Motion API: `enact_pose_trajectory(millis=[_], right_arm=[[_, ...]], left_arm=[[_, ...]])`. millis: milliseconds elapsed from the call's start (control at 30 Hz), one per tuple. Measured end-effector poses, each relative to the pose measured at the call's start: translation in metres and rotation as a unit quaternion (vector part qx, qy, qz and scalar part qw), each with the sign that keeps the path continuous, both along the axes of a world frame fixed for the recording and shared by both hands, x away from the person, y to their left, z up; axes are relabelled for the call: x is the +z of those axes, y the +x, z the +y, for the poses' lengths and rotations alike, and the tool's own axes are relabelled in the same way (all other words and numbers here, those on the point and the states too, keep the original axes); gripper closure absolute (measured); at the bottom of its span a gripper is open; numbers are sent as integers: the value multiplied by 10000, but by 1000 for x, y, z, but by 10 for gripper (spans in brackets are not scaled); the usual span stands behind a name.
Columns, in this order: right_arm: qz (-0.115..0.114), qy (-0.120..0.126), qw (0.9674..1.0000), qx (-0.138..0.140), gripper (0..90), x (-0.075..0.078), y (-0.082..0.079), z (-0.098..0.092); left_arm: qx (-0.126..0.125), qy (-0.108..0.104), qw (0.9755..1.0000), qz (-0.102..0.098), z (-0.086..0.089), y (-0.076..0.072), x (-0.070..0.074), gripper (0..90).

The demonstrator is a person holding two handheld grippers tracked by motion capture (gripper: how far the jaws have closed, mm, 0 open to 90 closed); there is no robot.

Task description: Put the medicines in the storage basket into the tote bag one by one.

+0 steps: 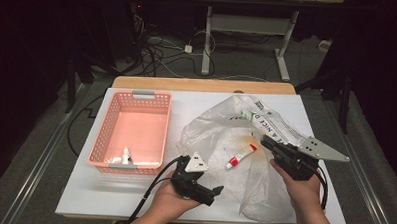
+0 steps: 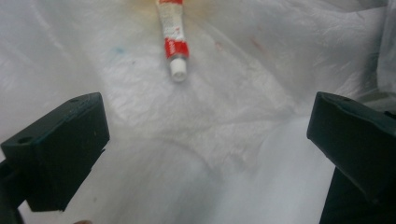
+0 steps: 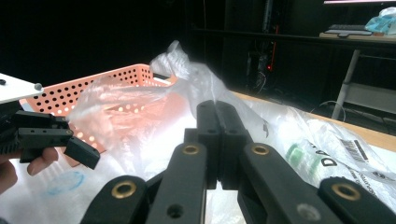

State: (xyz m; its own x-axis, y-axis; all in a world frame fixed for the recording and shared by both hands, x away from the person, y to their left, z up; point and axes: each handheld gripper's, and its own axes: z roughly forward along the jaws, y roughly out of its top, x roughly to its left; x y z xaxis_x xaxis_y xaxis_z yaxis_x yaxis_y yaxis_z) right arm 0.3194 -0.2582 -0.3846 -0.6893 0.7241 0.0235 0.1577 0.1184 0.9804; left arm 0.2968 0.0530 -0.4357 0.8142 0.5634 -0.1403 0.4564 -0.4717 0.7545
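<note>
We see our left tongs (image 1: 214, 191) open near the red tube (image 1: 241, 156) on the plastic bag (image 1: 220, 135); the pink basket (image 1: 116, 134) lies left of the bag.

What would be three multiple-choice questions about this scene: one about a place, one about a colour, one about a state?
1. Where does the red and white tube lie?
A. in the basket
B. on the plastic bag
C. on the floor

2. What colour is the basket?
A. pink
B. blue
C. green

3. How are the jaws of the left gripper?
A. shut on the tube
B. shut on the bag
C. open

Answers: 1 B, the tube rests on the plastic bag; 2 A, its walls are pink; 3 C, the jaws stand wide apart, holding nothing.
</note>
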Motion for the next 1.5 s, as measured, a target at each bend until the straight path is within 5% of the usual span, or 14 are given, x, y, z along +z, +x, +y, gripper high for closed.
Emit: enact_pose_trajectory(millis=[300,767,967,1300,1500], right_arm=[[16,-9,10000,-20,900,-1,0,-1],[32,3,10000,-60,900,-1,1,-3],[-1,-1,10000,-62,900,0,0,-4],[14,15,10000,-65,900,-1,0,-5],[13,8,10000,-60,900,0,-1,-5]], left_arm=[[215,-185,9996,-84,32,-12,6,0],[623,-352,9971,-253,73,-7,23,0],[962,-136,9946,-363,95,0,27,0],[1650,32,9862,-99,141,18,24,0],[2121,2,9768,292,174,34,24,17]])
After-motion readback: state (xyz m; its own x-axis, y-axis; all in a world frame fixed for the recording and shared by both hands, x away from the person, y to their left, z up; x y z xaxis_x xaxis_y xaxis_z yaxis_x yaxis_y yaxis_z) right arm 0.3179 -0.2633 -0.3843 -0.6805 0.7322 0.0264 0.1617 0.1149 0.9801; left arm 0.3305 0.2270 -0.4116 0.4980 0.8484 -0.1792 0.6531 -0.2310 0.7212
